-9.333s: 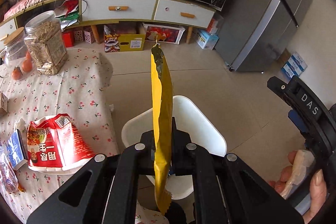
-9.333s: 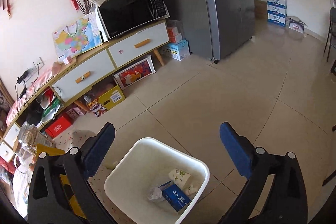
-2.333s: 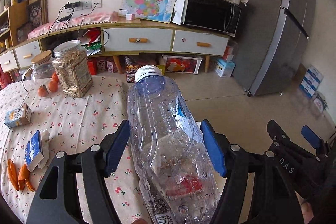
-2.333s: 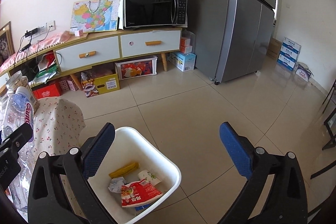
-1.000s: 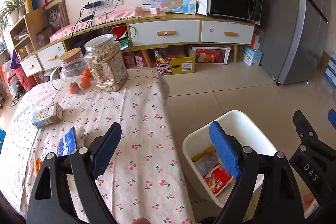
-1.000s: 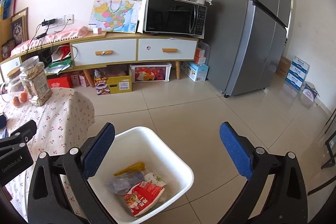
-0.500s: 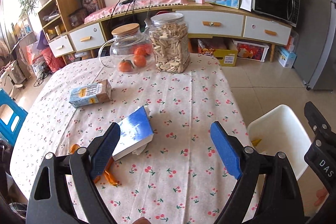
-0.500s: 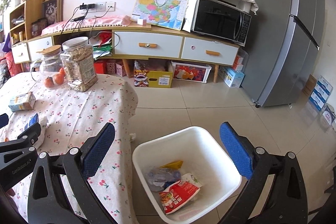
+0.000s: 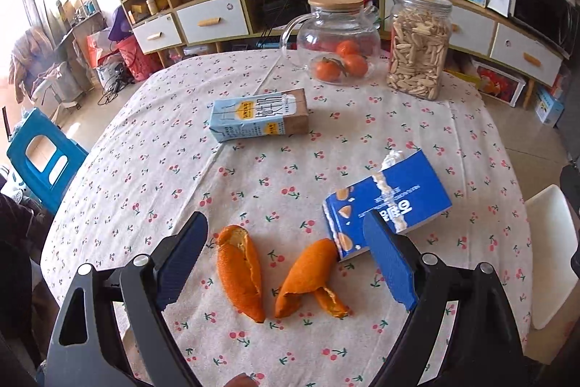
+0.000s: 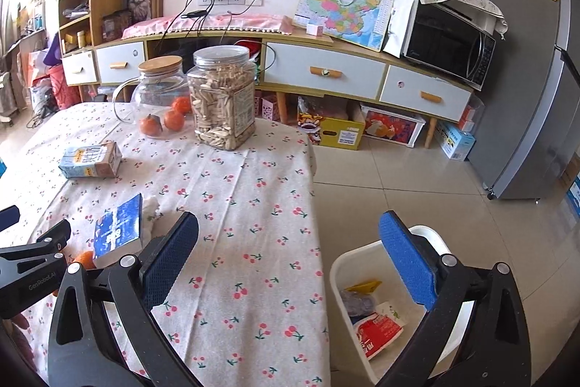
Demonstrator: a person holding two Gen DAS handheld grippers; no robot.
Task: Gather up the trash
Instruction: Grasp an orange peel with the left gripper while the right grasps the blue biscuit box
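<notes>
My left gripper (image 9: 286, 252) is open and empty, low over the cherry-print table (image 9: 275, 169). Two orange peels lie between its fingers: one (image 9: 241, 278) on the left, one (image 9: 306, 278) on the right. A torn blue box (image 9: 388, 205) lies just beyond the right finger, with crumpled tissue (image 10: 150, 205) beside it. A light-blue milk carton (image 9: 259, 120) lies farther back. My right gripper (image 10: 290, 263) is open and empty over the table's right edge, above the white trash bin (image 10: 348, 263), which holds a red wrapper (image 10: 377, 332), a yellow wrapper and a crushed bottle.
A glass jug with tangerines (image 9: 335, 42) and a jar of seeds (image 9: 418, 46) stand at the table's far side. A blue stool (image 9: 40, 165) stands left of the table. A sideboard (image 10: 326, 68), microwave (image 10: 447, 46) and fridge (image 10: 536, 78) line the back.
The left gripper let the plastic bottle go into the bin, then swung left over the table and down to the orange peels. The right gripper turned left toward the table.
</notes>
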